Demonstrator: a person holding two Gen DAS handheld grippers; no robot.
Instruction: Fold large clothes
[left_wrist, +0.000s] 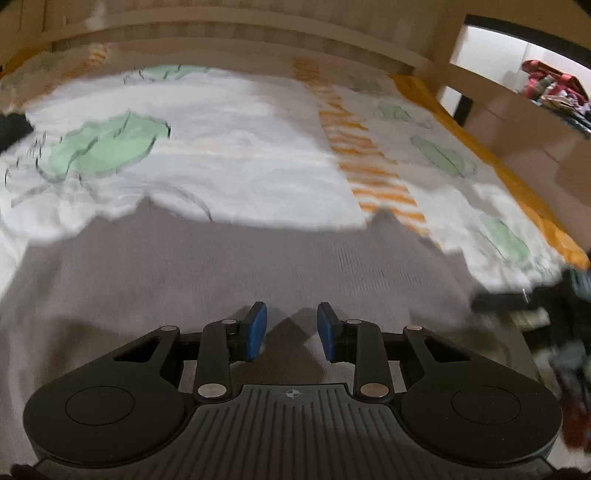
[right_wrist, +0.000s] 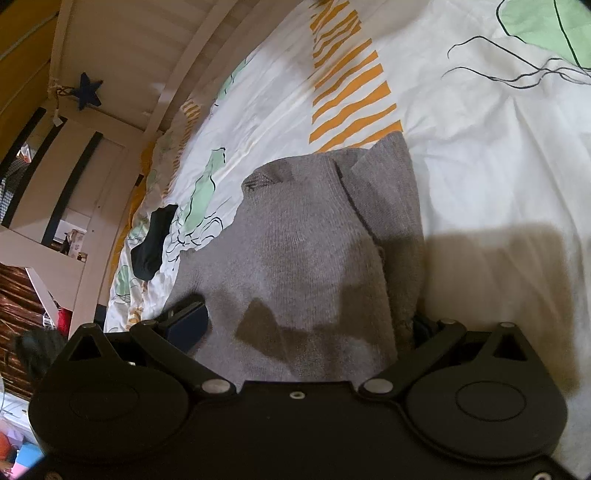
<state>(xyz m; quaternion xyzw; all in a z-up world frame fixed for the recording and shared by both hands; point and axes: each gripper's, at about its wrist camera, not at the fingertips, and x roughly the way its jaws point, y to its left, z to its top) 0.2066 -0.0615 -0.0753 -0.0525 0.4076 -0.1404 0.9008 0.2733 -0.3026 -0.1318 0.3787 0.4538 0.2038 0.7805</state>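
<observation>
Both grippers (left_wrist: 291, 330) (right_wrist: 303, 325) — over sweater (right_wrist: 303, 251) edge

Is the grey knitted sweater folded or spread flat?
Partly folded: in the right wrist view one side of the grey knitted sweater lies doubled over its body, the rest spread.

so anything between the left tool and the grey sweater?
Nothing visible. The left tool hangs open directly over the grey sweater, with only bare knit between its blue pads. The black garment lies off to the side on the bedsheet, clear of the sweater.
</observation>
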